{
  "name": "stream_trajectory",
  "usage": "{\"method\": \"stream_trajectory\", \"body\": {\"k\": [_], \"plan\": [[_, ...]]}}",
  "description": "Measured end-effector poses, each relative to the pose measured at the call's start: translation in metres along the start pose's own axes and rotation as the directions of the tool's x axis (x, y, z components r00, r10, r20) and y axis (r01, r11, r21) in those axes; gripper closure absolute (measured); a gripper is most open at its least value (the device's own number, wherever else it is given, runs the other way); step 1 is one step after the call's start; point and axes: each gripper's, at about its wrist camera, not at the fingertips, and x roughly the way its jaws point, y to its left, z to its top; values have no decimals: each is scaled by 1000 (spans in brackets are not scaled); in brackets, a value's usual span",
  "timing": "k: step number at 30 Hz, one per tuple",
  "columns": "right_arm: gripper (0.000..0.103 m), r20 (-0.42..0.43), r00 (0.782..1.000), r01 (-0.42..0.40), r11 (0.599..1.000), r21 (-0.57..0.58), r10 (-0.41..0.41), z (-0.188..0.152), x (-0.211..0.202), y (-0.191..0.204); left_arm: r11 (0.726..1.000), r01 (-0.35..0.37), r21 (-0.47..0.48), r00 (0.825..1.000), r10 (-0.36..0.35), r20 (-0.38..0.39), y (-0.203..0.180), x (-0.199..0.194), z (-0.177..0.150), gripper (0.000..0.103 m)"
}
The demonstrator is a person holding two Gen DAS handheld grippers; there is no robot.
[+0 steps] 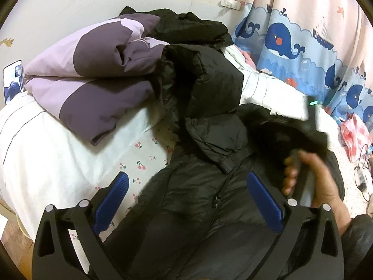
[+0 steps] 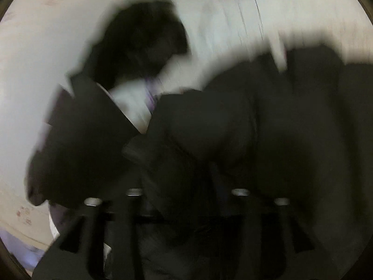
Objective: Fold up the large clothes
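A black puffer jacket (image 1: 209, 198) lies across the bed, one sleeve (image 1: 209, 88) folded over toward its middle. My left gripper (image 1: 187, 179) hovers over the jacket's front near the zip. Its blue pads (image 1: 112, 205) stand wide apart with nothing between them. To the right, a person's hand (image 1: 310, 177) grips the handle of my right gripper, which shows only as a blur over the jacket's fur collar (image 1: 286, 126). The right wrist view is smeared. It shows dark jacket fabric (image 2: 233, 128) close in front of my right gripper (image 2: 187, 182), whose fingers are lost against the black cloth.
A folded purple and lilac duvet (image 1: 93, 77) sits at the back left of the white cherry-print sheet (image 1: 70, 144), with another black garment (image 1: 191, 28) behind it. A phone (image 1: 12, 79) stands at far left. On the right are a whale-print curtain (image 1: 291, 39), a pink bag (image 1: 354, 135) and floor cables (image 1: 361, 177).
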Motion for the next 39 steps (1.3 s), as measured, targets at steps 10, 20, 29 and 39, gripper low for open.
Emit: {"method": "stream_trajectory", "body": {"k": [10,20,29,39], "plan": [[8,337,939,-1,981,-195,68,-11,-148,0,1000,6,-5,1000,-6,-5,0,2,-1,6],[7,140,909,386,920,73,-393,-13,-120,-148,999,3,34,1000,-3,-18,-15,12,-6,6],[7,227,949,230,973,-28,-217,-85,-178,-69,953,64,295,996,-78,38,-52,6,-17,6],[7,251,967,-3,986,167,-39,-142,-213,-73,721,184,668,983,-151,-107,-93,55,0,6]]}}
